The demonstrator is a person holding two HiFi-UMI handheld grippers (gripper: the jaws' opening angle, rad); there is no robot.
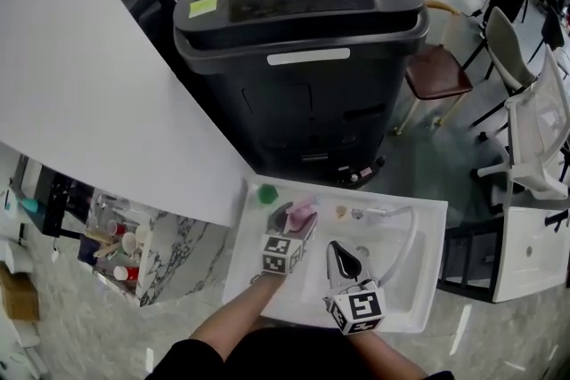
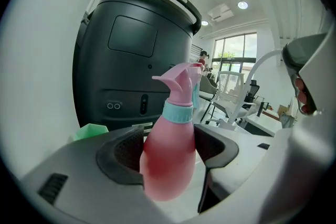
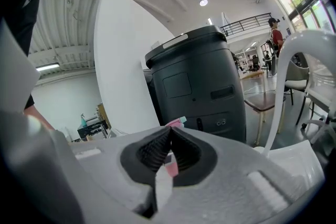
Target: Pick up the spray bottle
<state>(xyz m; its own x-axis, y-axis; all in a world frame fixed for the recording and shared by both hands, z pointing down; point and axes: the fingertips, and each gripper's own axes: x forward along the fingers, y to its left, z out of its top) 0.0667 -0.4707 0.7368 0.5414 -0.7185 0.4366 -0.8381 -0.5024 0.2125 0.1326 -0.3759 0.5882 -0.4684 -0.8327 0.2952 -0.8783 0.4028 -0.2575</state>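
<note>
A pink spray bottle (image 1: 303, 208) with a teal collar stands upright at the back left of the white sink unit (image 1: 431, 218). My left gripper (image 1: 297, 225) is shut on it. In the left gripper view the bottle's body (image 2: 168, 165) fills the gap between the two dark pads, with my left gripper (image 2: 169, 147) round its lower half. My right gripper (image 1: 338, 252) hovers over the basin, to the right of the bottle. Its ribbed pads meet with nothing held, as the right gripper view shows (image 3: 169, 143). Only the bottle's top (image 3: 177, 123) peeps over those jaws.
A green cup (image 1: 267, 193) stands just left of the bottle. A white curved faucet (image 1: 407, 231) rises at the basin's right. A tall black machine (image 1: 303, 40) stands behind the sink and a white curved wall (image 1: 89, 76) to its left. Chairs (image 1: 441, 71) stand far right.
</note>
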